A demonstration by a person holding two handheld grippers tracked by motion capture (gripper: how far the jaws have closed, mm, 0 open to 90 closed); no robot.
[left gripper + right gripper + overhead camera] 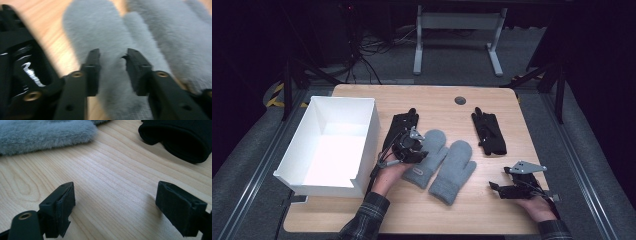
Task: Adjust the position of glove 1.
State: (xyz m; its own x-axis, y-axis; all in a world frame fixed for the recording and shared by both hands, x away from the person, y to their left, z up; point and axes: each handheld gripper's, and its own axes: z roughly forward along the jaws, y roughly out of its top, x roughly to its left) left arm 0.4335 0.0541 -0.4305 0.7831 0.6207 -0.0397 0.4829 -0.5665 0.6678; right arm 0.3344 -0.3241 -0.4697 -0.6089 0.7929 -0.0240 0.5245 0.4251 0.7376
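Two grey fleece mittens lie side by side mid-table, the left mitten (432, 150) and the right mitten (454, 170). One black glove (402, 122) lies left of them, another black glove (488, 131) lies to their right. My left gripper (418, 150) hovers over the left mitten's cuff end. In the left gripper view its jaws (113, 53) stand apart, open, with the mitten's fur (100, 25) showing between and beyond them. My right gripper (499, 179) rests low at the table's front right, open wide (116, 192) over bare wood, with the right mitten's cuff (45, 132) and the black glove's cuff (180, 140) ahead.
A white open-topped box (297, 135) stands on the table's left side, its near right corner close to my left forearm. The wooden table (472, 215) has a round grommet (460, 100) near its far edge. Table legs and cables lie on the floor beyond.
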